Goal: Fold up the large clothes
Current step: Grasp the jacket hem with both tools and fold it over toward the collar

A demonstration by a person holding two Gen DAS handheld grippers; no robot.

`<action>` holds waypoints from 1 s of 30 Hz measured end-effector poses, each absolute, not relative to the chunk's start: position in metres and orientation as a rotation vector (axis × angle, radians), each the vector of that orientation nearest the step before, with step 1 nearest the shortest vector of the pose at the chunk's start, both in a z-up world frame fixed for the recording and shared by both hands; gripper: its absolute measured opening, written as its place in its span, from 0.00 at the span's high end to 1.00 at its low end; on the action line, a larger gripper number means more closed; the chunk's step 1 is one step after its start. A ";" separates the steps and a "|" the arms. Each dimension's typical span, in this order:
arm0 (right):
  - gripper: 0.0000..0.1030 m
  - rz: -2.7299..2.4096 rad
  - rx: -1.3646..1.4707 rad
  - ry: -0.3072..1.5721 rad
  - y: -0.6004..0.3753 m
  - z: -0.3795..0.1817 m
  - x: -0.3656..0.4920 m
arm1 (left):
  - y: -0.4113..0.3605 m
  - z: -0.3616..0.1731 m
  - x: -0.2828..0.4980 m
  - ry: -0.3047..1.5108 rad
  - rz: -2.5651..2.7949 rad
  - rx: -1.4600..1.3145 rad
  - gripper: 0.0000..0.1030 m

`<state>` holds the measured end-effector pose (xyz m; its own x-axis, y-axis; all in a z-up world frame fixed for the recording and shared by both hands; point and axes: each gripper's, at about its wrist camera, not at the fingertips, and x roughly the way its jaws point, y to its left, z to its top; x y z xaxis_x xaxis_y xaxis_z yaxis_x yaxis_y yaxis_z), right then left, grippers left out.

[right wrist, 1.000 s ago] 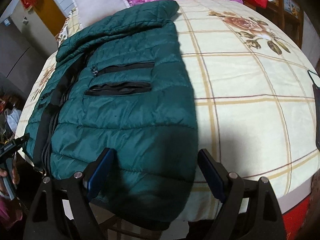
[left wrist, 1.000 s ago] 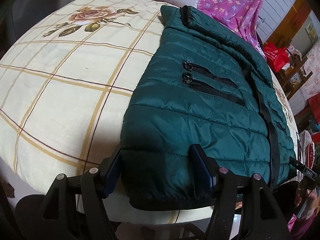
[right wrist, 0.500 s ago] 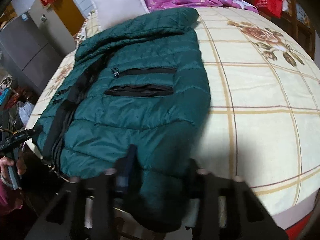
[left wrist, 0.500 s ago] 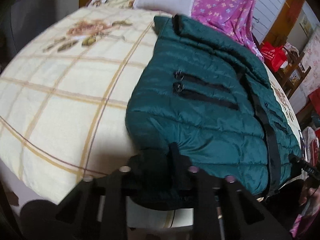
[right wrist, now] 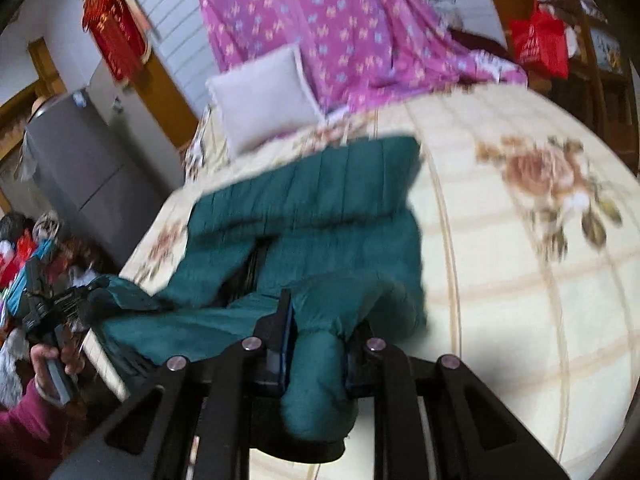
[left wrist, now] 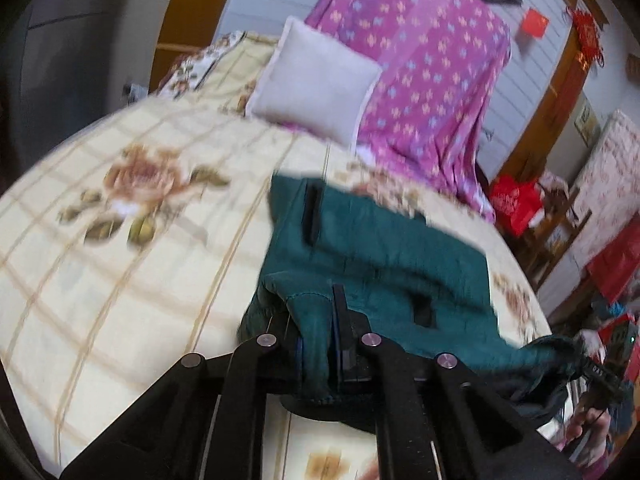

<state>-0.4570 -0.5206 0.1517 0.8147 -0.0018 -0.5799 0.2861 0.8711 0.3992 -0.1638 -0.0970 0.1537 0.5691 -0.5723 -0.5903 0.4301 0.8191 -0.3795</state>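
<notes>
White pillow leans against purple floral cloth behind.

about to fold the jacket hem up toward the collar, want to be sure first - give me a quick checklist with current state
1. Left gripper shut on the green jacket hem: ok, fabric is bunched between its fingers.
2. Right gripper on the hem: ok, a thick fold of jacket sits between its fingers as the jaws are closing.
3. Hem raised off the bedspread: ok, it hangs between both grippers.
4. Collar end lying flat on the bed: ok in the right wrist view.
5. Landing area clear: ok, the grey pillow and purple blanket sit beyond the collar.
6. Front closure and pockets tidy: cannot tell, too blurred.
</notes>
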 end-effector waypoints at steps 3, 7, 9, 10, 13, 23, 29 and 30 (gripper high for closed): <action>0.83 -0.196 0.477 0.575 -0.544 0.164 -0.419 | -0.127 0.165 -0.127 0.738 -0.564 -0.201 1.00; 0.83 -0.267 0.468 0.560 -0.579 0.171 -0.350 | -0.162 0.164 -0.071 0.720 -0.491 -0.205 1.00; 0.83 -0.286 0.478 0.555 -0.597 0.169 -0.317 | -0.177 0.156 -0.044 0.723 -0.464 -0.211 1.00; 0.83 -0.292 0.491 0.557 -0.605 0.167 -0.303 | -0.184 0.151 -0.031 0.728 -0.451 -0.212 1.00; 0.83 -0.324 0.527 0.585 -0.627 0.148 -0.264 | -0.205 0.133 -0.007 0.735 -0.422 -0.192 1.00; 0.64 -0.318 0.690 0.593 -0.660 0.088 -0.226 | -0.189 0.129 0.023 0.752 -0.560 -0.268 0.91; 0.36 -0.314 0.655 0.513 -0.653 0.129 -0.251 | -0.169 0.171 -0.004 0.603 -0.513 -0.267 0.62; 0.34 -0.326 0.632 0.489 -0.648 0.137 -0.259 | -0.170 0.172 -0.008 0.605 -0.514 -0.263 0.62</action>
